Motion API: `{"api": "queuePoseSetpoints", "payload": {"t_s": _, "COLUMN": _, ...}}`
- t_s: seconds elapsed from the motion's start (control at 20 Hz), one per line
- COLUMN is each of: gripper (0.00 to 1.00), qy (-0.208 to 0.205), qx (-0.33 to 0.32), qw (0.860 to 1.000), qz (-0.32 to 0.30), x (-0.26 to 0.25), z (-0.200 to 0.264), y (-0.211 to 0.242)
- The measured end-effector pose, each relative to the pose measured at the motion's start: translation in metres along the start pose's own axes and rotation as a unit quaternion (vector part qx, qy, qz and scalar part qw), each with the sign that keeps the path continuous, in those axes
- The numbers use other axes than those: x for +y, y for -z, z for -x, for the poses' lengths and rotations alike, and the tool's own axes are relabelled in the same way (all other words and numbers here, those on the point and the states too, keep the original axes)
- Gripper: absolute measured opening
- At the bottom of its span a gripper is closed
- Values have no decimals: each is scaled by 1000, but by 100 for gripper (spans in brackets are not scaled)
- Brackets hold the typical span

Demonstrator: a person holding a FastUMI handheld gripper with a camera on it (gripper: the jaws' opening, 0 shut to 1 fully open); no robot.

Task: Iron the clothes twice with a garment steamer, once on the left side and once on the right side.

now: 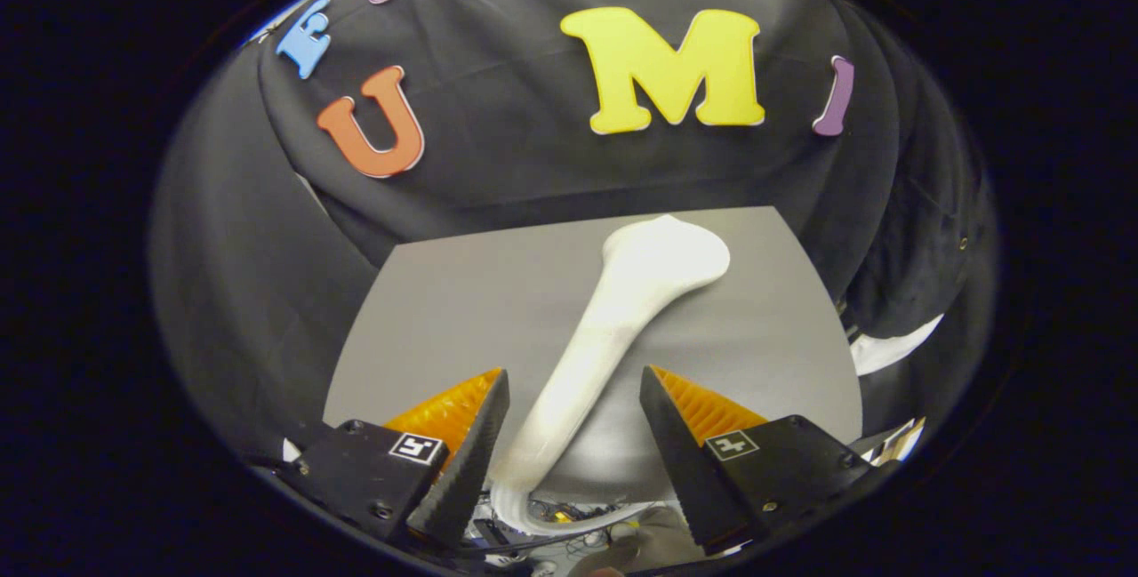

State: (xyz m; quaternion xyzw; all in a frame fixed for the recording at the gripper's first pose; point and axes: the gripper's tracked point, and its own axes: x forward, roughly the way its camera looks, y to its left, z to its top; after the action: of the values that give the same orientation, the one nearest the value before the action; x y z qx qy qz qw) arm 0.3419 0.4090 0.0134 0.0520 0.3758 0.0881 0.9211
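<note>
The tongs (pixel 573 390) stand spread, with the white steamer (pixel 622 319) lying in the gap between the two fingers; its handle runs back between them and its broad head rests beyond the tips on the grey table (pixel 444 310). Neither finger touches the handle: there is a clear gap on each side, somewhat narrower on the left finger's side. The step in hand looks to be the taking up of the steamer. To do it well, I would centre the handle between the fingers, since it slants from near the left finger at the rear towards the right farther ahead, and press in on the slim part of the handle, not the flared head, so that both fingers bear squarely and the tool does not twist when lifted. The smooth, rounded handle could slip if caught only by the tips, so a deeper hold seems wiser. No garment can be made out, and no container is to be seen, so there is nothing to report of contents.
</note>
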Motion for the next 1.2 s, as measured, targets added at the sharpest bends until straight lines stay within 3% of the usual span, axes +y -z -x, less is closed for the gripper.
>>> {"api": "queuePoseSetpoints", "payload": {"t_s": 0.4, "gripper": 85, "qy": 8, "qx": 38, "qw": 999, "qz": -2, "x": 8, "z": -35, "y": -5}}
{"api": "queuePoseSetpoints", "payload": {"t_s": 0.7, "gripper": 82, "qy": -2, "qx": 37, "qw": 998, "qz": 56, "x": 35, "z": -44, "y": -10}}
{"api": "queuePoseSetpoints", "payload": {"t_s": 0.95, "gripper": 53, "qy": 18, "qx": 40, "qw": 998, "qz": 49, "x": 31, "z": -55, "y": -9}}
{"api": "queuePoseSetpoints", "payload": {"t_s": 1.2, "gripper": 47, "qy": -12, "qx": 40, "qw": 997, "qz": 60, "x": 41, "z": -62, "y": -6}}
